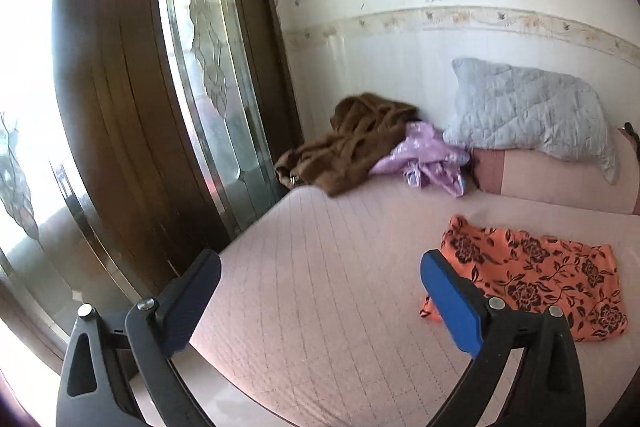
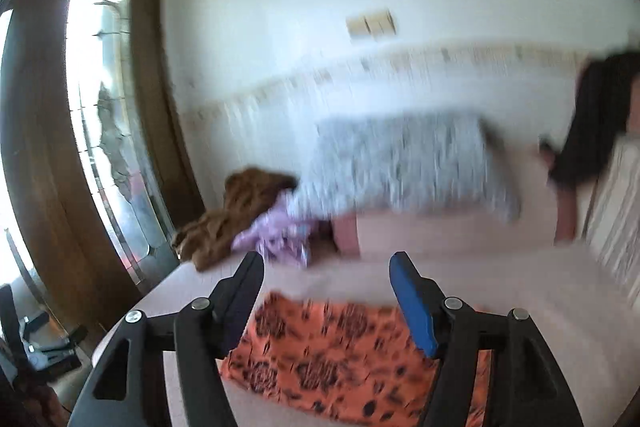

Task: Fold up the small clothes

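A pale pink quilted bed (image 1: pixel 320 267) fills the lower frame, against a white wall beside a dark wooden door with leaded glass (image 1: pixel 120 107). Your orange garment with black flowers (image 1: pixel 540 279) lies flat on the quilt at lower right of the left view, at bottom centre of the right view. Your left tool (image 1: pixel 320 291) is released, nothing between its blue pads. Your right tool (image 2: pixel 326 291) hangs released above the cloth. A furry brown garment (image 1: pixel 352 147), a crumpled lilac garment (image 1: pixel 428 155) and a grey quilted pillow (image 1: pixel 528 111) sit at the back.
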Demonstrator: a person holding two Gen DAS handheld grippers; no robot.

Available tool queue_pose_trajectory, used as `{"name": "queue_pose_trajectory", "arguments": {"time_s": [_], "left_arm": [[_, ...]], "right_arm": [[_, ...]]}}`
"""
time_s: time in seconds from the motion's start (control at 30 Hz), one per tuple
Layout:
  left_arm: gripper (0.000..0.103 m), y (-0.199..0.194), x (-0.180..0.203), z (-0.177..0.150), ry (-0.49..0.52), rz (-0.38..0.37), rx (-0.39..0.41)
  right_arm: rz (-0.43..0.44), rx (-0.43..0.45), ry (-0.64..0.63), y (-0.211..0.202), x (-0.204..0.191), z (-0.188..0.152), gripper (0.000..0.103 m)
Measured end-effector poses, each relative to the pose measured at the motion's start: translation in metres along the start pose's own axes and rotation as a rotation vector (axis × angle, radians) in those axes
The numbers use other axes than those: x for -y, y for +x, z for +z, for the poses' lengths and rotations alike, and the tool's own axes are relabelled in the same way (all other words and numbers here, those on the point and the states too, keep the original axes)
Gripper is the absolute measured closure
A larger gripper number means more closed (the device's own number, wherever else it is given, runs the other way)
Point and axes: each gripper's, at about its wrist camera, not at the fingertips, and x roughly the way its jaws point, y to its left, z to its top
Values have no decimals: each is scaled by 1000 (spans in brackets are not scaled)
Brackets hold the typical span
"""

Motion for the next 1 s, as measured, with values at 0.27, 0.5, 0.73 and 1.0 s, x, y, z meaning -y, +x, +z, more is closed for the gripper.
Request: {"name": "queue_pose_trajectory", "arguments": {"time_s": [0.27,0.5,0.73,1.0], "left_arm": [[0,-54,-18,28,2,26,72],[0,-78,-36,20,9,55,92],[0,-84,-42,19,-4,76,98],[0,-85,-17,15,56,34,117]], "right_arm": [[-36,168,-37,-52,-29,81,26],[-110,151,-131,-52,-53,125,25],[-125,171,-158,-70,-53,121,25],[-161,98,-110,-61,-22,111,25]]}}
